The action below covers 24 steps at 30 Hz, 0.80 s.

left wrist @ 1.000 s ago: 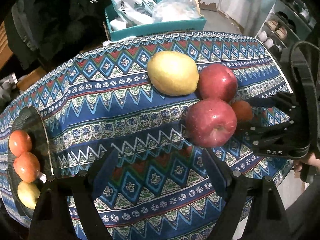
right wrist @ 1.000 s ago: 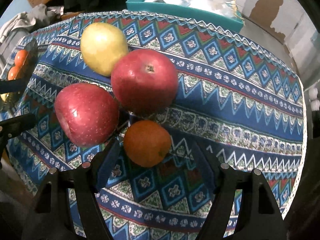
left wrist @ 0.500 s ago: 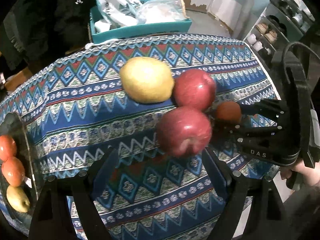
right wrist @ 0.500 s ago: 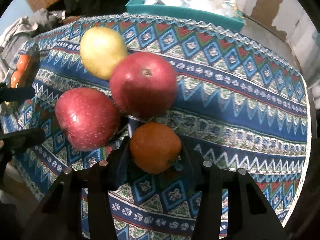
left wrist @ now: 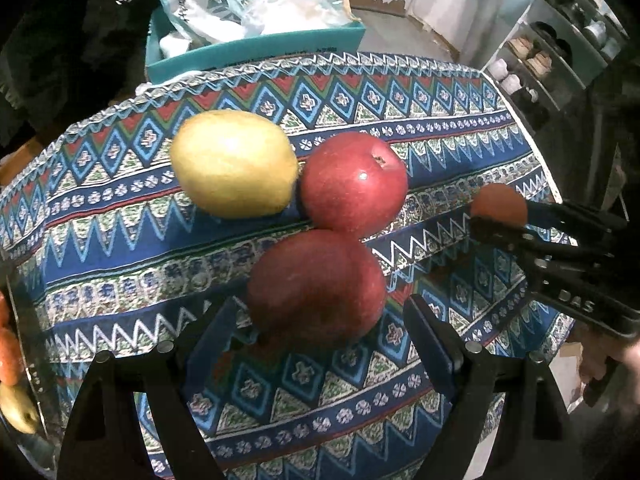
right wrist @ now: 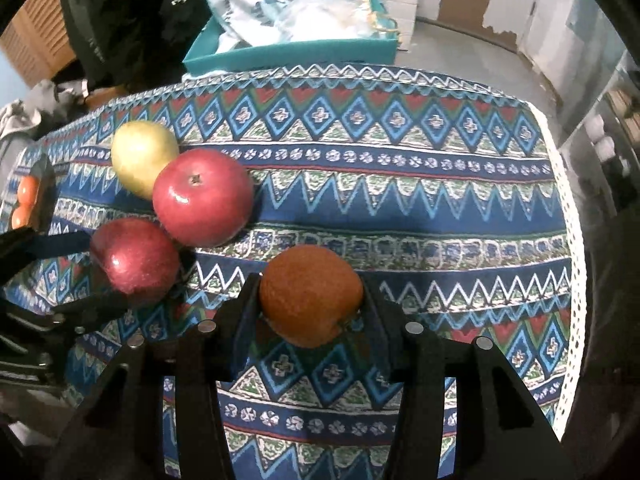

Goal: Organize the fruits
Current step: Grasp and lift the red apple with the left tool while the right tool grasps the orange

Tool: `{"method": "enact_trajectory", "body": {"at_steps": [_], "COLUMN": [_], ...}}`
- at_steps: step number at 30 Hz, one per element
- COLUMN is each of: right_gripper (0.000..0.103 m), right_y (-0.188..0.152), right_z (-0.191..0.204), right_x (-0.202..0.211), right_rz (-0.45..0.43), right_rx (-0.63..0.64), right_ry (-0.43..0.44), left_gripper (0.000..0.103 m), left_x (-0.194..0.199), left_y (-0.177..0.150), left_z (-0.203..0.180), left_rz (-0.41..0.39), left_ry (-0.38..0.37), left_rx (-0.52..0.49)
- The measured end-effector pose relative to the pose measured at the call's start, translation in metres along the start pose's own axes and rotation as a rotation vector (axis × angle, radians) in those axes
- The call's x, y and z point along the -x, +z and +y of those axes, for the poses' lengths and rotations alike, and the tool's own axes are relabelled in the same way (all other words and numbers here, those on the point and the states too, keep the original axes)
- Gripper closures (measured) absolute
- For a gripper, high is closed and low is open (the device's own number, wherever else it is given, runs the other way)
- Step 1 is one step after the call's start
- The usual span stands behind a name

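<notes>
My right gripper [right wrist: 312, 300] is shut on a small orange [right wrist: 310, 294], held just off the patterned tablecloth [right wrist: 400, 184]. In the left wrist view that orange [left wrist: 498, 202] sits in the right gripper [left wrist: 500, 214] at the right, apart from the other fruit. My left gripper [left wrist: 320, 320] is open, its fingers standing either side of the near red apple [left wrist: 316, 284] without pressing on it. A second red apple [left wrist: 354, 182] and a yellow pear [left wrist: 234, 164] lie touching just behind it.
A glass bowl [left wrist: 24, 344] at the left edge holds oranges and a small pear. A teal box [right wrist: 288, 54] of bags stands behind the table. The table's right edge [right wrist: 568, 220] drops to the floor, with shelves [left wrist: 560, 52] beyond it.
The right gripper closed on the orange and carried it right, away from the apples. The left gripper came forward until the near apple sat between its fingers.
</notes>
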State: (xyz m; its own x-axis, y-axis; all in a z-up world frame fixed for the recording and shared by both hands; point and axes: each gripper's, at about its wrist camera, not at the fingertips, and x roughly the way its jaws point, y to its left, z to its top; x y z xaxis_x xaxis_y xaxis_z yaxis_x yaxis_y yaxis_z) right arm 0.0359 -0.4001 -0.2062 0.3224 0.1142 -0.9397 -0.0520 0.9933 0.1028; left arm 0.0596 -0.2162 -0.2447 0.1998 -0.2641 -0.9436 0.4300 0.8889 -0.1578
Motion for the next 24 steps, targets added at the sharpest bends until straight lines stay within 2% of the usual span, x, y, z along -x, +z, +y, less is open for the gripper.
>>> {"method": "enact_trajectory", "body": {"at_steps": [6, 13, 15, 24], "right_gripper": [0.054, 0.054, 0.054, 0.054], "right_y": [-0.005, -0.006, -0.006, 0.001], "right_z": [-0.010, -0.009, -0.010, -0.002], "right_x": [0.007, -0.003, -0.005, -0.001], "right_rz": [-0.003, 0.007, 0.010, -0.012], "right_rx": [-0.012, -0.015, -0.016, -0.005], "right_ry": [0.009, 0.011, 0.011, 0.011], "left_gripper": [0.016, 0.017, 0.025, 0.025], "left_x": [-0.021, -0.028, -0.028, -0.020], "left_y": [0.003, 0.006, 0.006, 0.001], "left_z": [-0.003, 0.001, 0.000, 0.000], "left_rz": [0.040, 0.018, 0.016, -0.010], "left_ry": [0.009, -0.015, -0.011, 0.007], "left_rx": [-0.003, 0.020, 0.012, -0.015]}}
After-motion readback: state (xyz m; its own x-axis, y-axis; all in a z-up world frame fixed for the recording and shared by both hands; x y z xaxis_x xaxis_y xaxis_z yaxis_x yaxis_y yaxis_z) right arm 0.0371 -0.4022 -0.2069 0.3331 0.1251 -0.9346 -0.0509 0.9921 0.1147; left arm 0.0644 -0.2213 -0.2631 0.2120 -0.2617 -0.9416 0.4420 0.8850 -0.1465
